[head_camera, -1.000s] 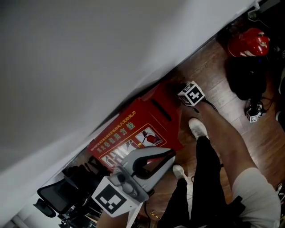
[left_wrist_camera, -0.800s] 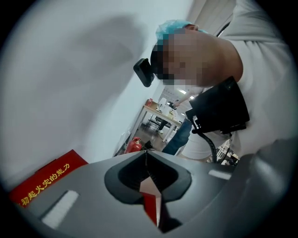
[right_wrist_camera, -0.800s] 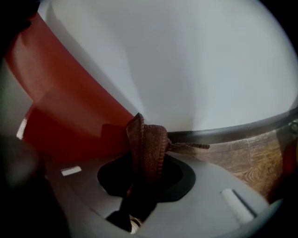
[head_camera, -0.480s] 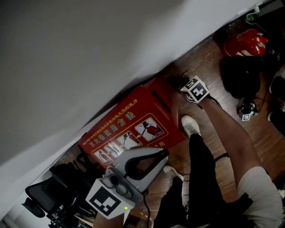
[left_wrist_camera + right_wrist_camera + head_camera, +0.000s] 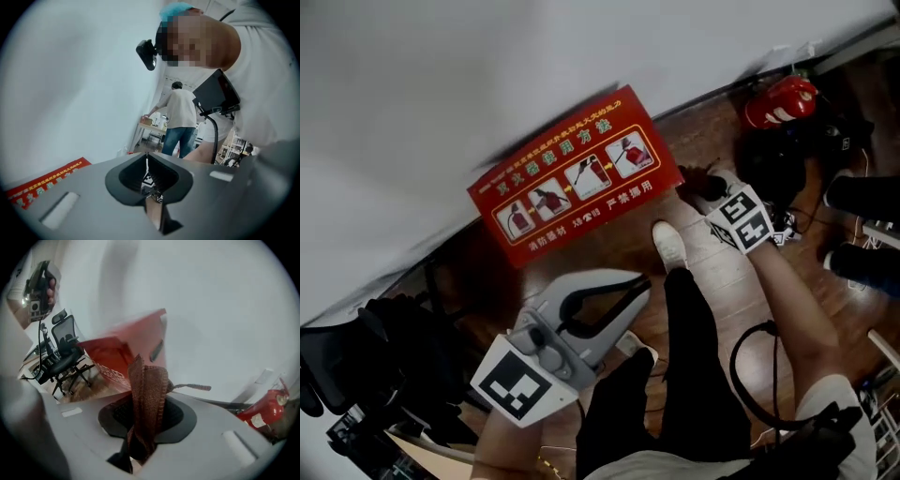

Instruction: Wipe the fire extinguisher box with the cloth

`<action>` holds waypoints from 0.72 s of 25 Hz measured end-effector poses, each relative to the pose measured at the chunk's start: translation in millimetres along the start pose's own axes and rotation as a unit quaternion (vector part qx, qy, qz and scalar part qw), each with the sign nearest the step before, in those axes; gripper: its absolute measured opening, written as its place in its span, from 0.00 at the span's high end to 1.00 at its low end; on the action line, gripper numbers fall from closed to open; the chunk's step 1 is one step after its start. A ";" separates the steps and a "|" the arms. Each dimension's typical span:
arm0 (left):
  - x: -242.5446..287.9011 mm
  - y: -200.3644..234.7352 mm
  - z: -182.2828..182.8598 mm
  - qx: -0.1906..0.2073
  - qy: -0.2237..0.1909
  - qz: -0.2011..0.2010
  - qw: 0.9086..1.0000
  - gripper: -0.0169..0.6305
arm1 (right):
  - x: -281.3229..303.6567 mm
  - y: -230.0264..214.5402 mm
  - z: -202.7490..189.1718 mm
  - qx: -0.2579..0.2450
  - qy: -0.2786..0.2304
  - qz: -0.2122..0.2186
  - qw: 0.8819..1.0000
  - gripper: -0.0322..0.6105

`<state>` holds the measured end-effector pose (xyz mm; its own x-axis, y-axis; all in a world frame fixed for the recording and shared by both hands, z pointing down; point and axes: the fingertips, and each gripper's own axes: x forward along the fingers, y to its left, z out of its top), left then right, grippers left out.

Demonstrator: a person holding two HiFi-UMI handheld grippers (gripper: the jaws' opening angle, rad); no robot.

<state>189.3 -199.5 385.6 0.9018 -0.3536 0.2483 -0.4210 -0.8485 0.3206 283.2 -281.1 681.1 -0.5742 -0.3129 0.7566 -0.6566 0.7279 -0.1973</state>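
The red fire extinguisher box (image 5: 572,173) stands against the white wall, its front label facing me; it also shows in the right gripper view (image 5: 124,350) and as a red strip in the left gripper view (image 5: 44,185). My right gripper (image 5: 705,190) is by the box's right end near the floor, shut on a brown-red cloth (image 5: 147,394) that sticks up between the jaws and looks like a dark lump (image 5: 709,183) from the head. My left gripper (image 5: 639,286) hangs lower, away from the box, jaws closed together on nothing (image 5: 146,159).
A red fire extinguisher (image 5: 780,101) lies on the wooden floor at the right, beside black bags and cables. A black office chair (image 5: 65,357) stands left of the box. My white shoe (image 5: 668,246) is in front of the box. Another person (image 5: 180,117) stands far off.
The head camera swung, so the box now sits higher in view with its whole label showing. The right gripper stays at the box's right end with the cloth. The left gripper stays shut.
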 end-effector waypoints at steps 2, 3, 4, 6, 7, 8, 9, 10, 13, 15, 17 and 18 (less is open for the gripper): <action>-24.7 -21.6 -4.9 -0.005 -0.008 0.008 1.000 0.96 | -15.4 28.8 10.2 -0.012 -0.005 0.000 1.000 0.80; -36.1 -30.4 -8.6 -0.009 -0.010 0.013 1.000 0.96 | -19.2 42.1 15.6 -0.019 -0.007 0.001 1.000 0.80; -46.2 -37.6 -13.2 -0.014 -0.011 0.018 1.000 0.95 | -20.2 54.0 20.6 -0.022 -0.010 0.004 1.000 0.80; -61.0 -47.3 -25.1 -0.027 -0.010 0.028 0.999 0.96 | -15.0 70.3 25.4 -0.020 -0.013 0.010 1.000 0.80; -64.9 -49.2 -31.3 -0.030 -0.009 0.032 0.999 0.96 | -9.2 72.5 25.3 -0.017 -0.012 0.010 1.000 0.80; -66.2 -48.7 -36.2 -0.031 -0.010 0.035 0.999 0.96 | -1.7 70.7 24.5 -0.013 -0.011 0.009 1.000 0.80; -65.4 -46.4 -39.9 -0.030 -0.014 0.039 0.999 0.96 | 7.1 66.6 23.0 -0.009 -0.009 0.008 1.000 0.80; -63.4 -43.5 -43.4 -0.030 -0.019 0.044 0.998 0.96 | 16.6 62.2 20.4 -0.008 -0.005 0.007 1.000 0.80; -55.8 -36.2 -58.6 -0.033 -0.023 0.051 0.998 0.96 | 46.8 53.0 5.7 -0.010 0.012 0.005 1.000 0.80; -51.7 -30.5 -69.4 -0.037 -0.026 0.054 0.998 0.96 | 68.4 49.9 -6.6 -0.012 0.024 0.006 1.000 0.80; -48.0 -23.0 -79.9 -0.044 -0.032 0.061 0.997 0.96 | 90.7 46.0 -20.3 -0.019 0.037 0.008 0.999 0.80; -46.7 -19.0 -85.5 -0.047 -0.034 0.064 0.996 0.96 | 102.1 44.1 -28.2 -0.022 0.044 0.009 0.999 0.80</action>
<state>146.9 -133.2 446.0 0.8429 -0.4854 0.2321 -0.5380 -0.7548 0.3752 209.4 -263.8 767.2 -0.5392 -0.2460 0.8055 -0.6239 0.7591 -0.1858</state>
